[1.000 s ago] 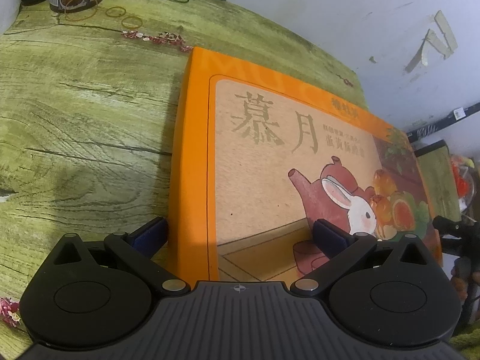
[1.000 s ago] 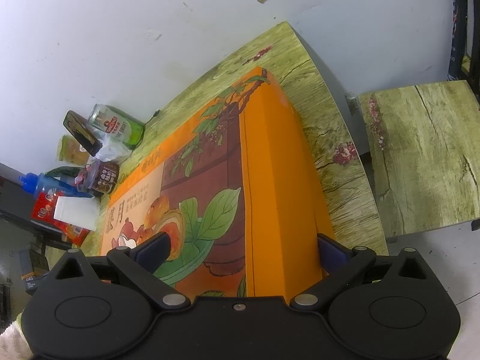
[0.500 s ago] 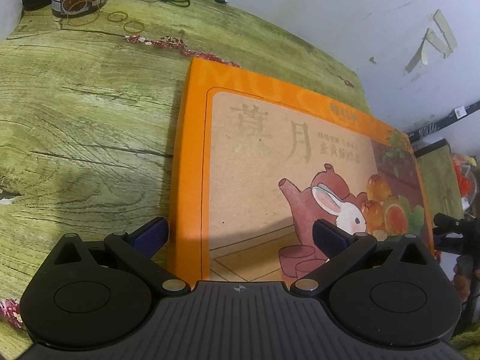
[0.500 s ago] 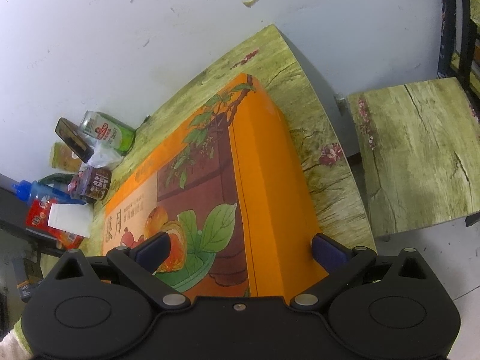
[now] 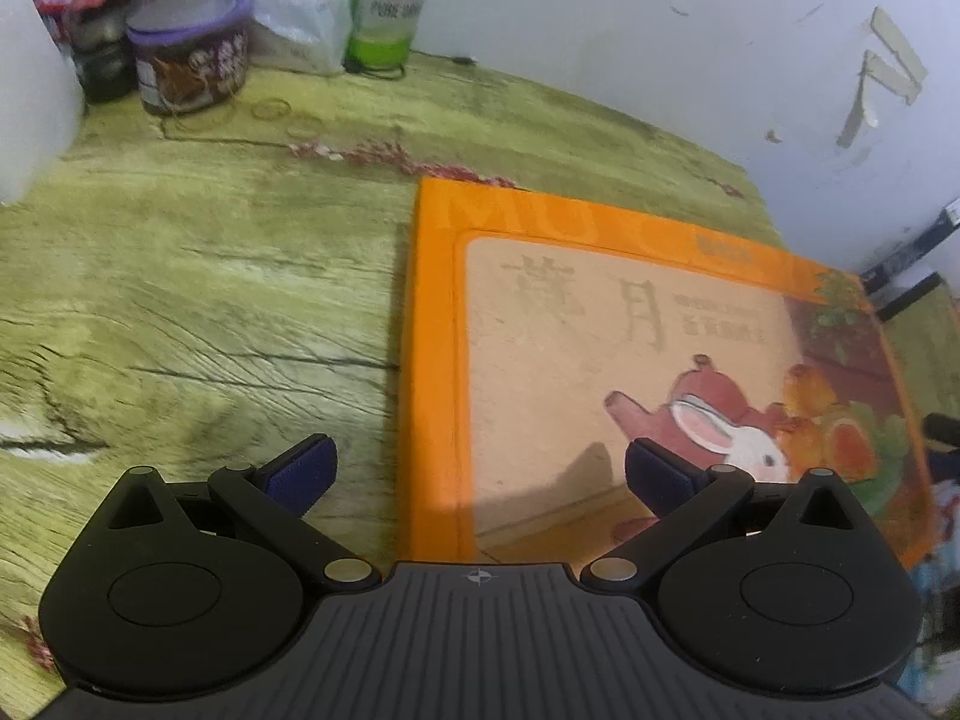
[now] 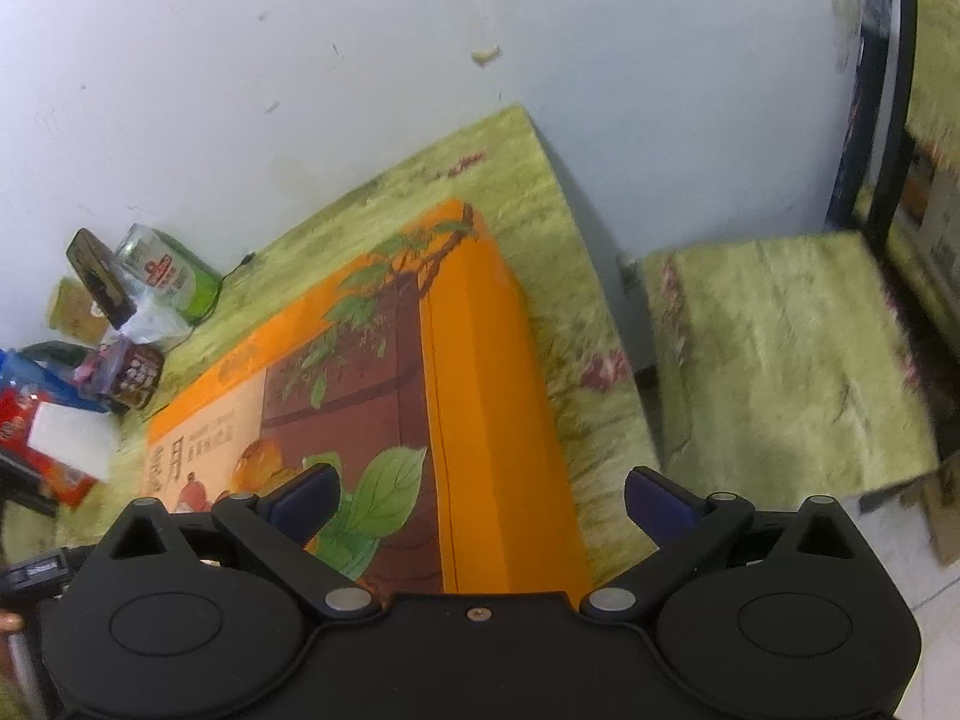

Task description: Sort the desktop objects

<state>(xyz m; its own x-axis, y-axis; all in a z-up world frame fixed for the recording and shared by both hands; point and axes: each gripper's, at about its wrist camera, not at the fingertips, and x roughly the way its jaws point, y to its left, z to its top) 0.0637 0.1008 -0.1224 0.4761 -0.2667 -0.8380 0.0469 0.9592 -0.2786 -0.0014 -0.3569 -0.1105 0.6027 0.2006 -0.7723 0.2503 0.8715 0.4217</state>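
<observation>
Orange box (image 5: 630, 360) lies flat on the tabletop (image 5: 210, 300), at 1 o'clock from the left claw (image 5: 477, 471). Left claw and right claw (image 6: 477, 495) both spread wide, pinching nothing. Jar (image 5: 189, 63) and bottle (image 5: 390, 6) stand at 11 o'clock, well apart from the box.

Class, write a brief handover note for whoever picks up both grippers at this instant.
Left gripper: open, empty, straddling the near left edge of the orange box.
Right gripper: open, empty, over the box's right end.
The box lies flat on the table, unheld. Jar, bottle and other clutter stand at the far left corner.
Done: cannot tell. Left: sorting the clutter.
</observation>
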